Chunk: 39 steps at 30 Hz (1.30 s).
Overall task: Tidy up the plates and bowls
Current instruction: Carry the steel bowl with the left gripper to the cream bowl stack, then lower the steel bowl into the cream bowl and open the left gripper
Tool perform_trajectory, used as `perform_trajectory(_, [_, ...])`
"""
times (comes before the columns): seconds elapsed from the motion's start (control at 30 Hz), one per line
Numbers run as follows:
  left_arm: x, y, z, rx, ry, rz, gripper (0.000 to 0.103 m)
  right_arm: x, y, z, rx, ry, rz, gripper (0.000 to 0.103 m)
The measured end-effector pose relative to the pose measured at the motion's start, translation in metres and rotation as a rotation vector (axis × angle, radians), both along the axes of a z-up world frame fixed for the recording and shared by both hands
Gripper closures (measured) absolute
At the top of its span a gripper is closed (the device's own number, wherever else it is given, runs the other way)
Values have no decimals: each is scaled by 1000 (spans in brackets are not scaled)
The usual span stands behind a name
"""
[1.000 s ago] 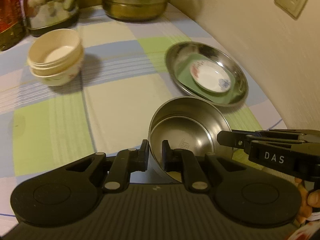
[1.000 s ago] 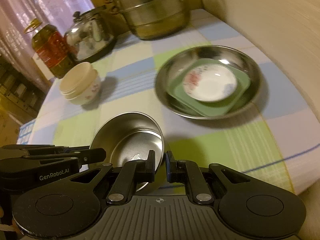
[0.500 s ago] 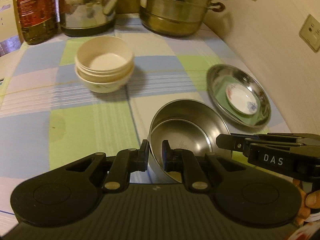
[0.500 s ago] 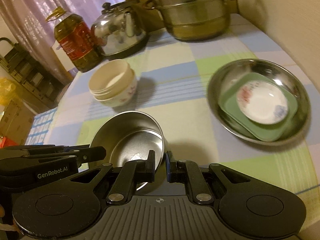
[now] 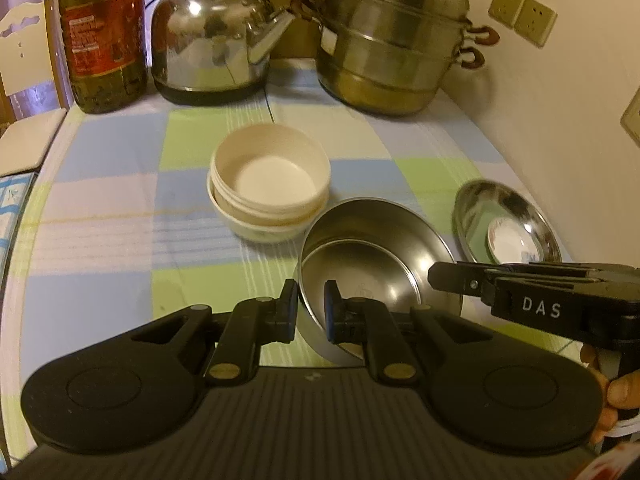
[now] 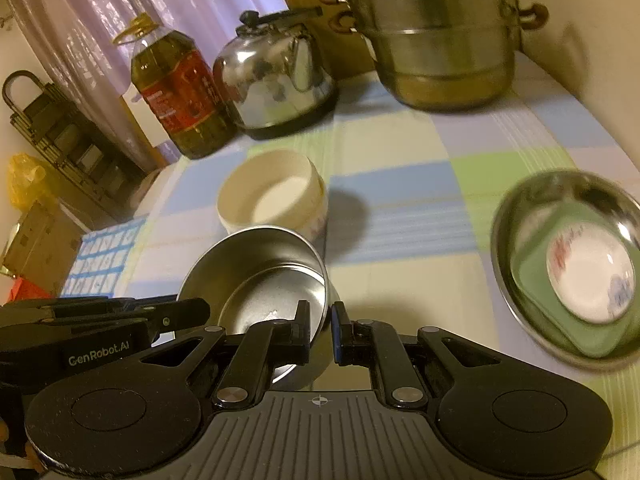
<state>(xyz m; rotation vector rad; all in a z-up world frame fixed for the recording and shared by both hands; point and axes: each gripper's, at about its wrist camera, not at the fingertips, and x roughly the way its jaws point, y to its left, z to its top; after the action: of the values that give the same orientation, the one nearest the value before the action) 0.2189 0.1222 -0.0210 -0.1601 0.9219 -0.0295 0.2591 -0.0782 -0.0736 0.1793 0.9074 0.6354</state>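
Note:
A steel bowl (image 5: pixel 372 256) hangs just above the checked tablecloth, carried by both grippers. My left gripper (image 5: pixel 312 314) is shut on its near rim. My right gripper (image 6: pixel 322 332) is shut on the opposite rim of the same steel bowl (image 6: pixel 256 272). Each gripper also shows from the side in the other's view. A stack of cream bowls (image 5: pixel 272 184) stands just beyond and left of the steel bowl, close to it. At the right, a steel plate (image 6: pixel 516 208) holds a green square dish (image 6: pixel 532 276) and a white patterned saucer (image 6: pixel 588 276).
At the back stand an oil bottle (image 5: pixel 104 36), a steel kettle (image 5: pixel 212 40) and a stacked steamer pot (image 5: pixel 396 44). The wall with sockets (image 5: pixel 522 20) runs along the right side. The table's left edge (image 5: pixel 24 200) drops off; a black rack (image 6: pixel 60 136) stands beyond it.
Both grippers have carried the steel bowl leftward, away from the steel plate and up to the cream bowl stack. The back of the table has come into view.

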Motion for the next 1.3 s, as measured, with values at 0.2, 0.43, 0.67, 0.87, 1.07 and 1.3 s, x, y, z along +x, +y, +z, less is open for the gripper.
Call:
perform_trajectory(0.2, [19,17,13,-1,-35,4,91,19,17,14,13,-29,-5,92])
perform_trajectory(0.43, [47,31,20,1,-59,8,91,44,35,26,15,-55,-9,92])
perform_trajectory(0.67, [74,46,21,3,-71,28,91,73,52,29,20,-53,-7,92])
perform_trajectory(0.87, [93,56,18,8,-70,39,91,94,65,25,18,-39,-8,92])
perform_trajectory(1.07, [105,64,10,4,-59,46,91,109,74,16,15,-22,-5,92])
perform_trajectory(1.3, [115,69,1,-3,-40,48,91,116,80,6,3,-9,-3,92])
